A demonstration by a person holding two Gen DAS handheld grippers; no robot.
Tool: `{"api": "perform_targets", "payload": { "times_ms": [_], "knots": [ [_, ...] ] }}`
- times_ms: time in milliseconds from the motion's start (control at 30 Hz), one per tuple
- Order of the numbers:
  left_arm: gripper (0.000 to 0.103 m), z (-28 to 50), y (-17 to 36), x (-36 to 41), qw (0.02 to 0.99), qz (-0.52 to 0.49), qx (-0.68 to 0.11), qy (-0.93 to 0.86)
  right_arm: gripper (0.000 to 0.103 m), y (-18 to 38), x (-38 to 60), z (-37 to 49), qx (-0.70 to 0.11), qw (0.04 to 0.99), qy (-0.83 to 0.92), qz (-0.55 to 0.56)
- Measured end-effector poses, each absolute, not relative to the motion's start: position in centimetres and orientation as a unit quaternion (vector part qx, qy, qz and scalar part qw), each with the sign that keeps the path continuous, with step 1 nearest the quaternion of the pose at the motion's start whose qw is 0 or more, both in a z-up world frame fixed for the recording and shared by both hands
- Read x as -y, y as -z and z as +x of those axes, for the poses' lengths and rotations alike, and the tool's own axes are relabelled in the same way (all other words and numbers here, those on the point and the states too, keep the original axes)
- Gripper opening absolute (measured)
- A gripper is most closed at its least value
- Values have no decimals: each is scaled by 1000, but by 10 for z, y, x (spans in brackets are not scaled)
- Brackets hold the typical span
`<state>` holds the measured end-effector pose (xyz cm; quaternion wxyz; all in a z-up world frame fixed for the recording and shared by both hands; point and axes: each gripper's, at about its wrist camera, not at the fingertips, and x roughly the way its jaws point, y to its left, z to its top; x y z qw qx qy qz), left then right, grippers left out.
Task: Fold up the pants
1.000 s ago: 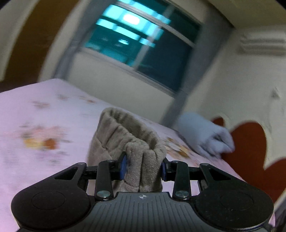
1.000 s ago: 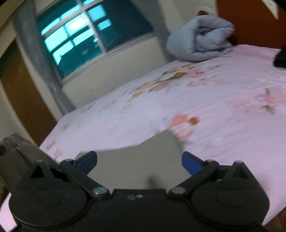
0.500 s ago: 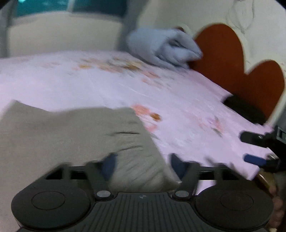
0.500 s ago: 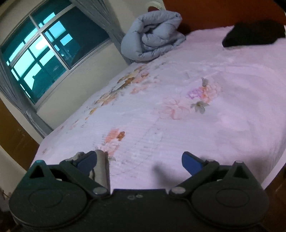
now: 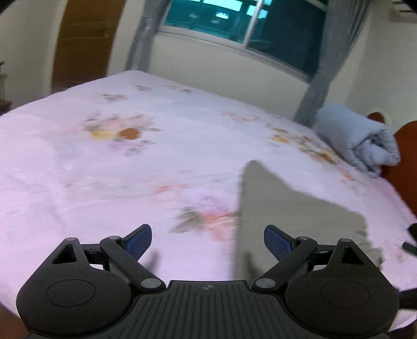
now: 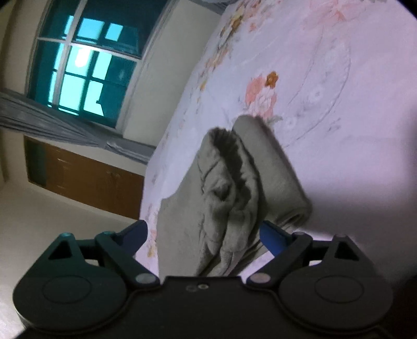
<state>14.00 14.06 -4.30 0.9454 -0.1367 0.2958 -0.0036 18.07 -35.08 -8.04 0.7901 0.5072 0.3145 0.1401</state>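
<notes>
The grey-beige pants (image 5: 292, 221) lie folded on the pink flowered bed sheet (image 5: 130, 169), to the right of my left gripper (image 5: 207, 241). That gripper is open and empty above the sheet. In the right wrist view the pants (image 6: 234, 198) are a folded stack with the gathered waistband on top. My right gripper (image 6: 203, 234) is open, its blue pads on either side of the stack's near end, not closed on it.
A rolled pale-blue duvet (image 5: 357, 140) lies at the head of the bed by the red headboard (image 5: 406, 156). A window with grey curtains (image 5: 242, 23) and a brown door (image 5: 83, 41) stand beyond the bed. A dark object (image 5: 411, 240) shows at the right edge.
My left gripper let go of the pants' waistband, opened and swung left. The pants now lie folded on the sheet. My right gripper turned and came down over the folded stack.
</notes>
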Motion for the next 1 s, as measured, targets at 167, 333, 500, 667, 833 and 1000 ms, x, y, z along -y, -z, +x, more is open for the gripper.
{"api": "perform_targets", "payload": {
  "times_ms": [167, 333, 500, 667, 833, 1000],
  "knots": [
    [93, 153, 63, -138, 940, -96, -328, 2, 82, 84, 334, 205, -340, 802, -104, 481],
    [92, 162, 70, -120, 939, -61, -337, 15, 20, 57, 325, 205, -315, 835, -118, 437],
    [92, 163, 71, -120, 941, -77, -330, 14, 20, 61, 341, 189, -265, 852, -102, 440],
    [93, 169, 68, -126, 942, -88, -323, 14, 32, 113, 375, 191, -307, 783, -63, 536],
    [95, 178, 64, -125, 944, -102, -314, 19, 42, 86, 387, 188, -291, 824, -79, 480],
    [96, 186, 67, -118, 941, -119, -317, 18, 54, 88, 383, 202, -323, 825, -95, 454]
  ]
}}
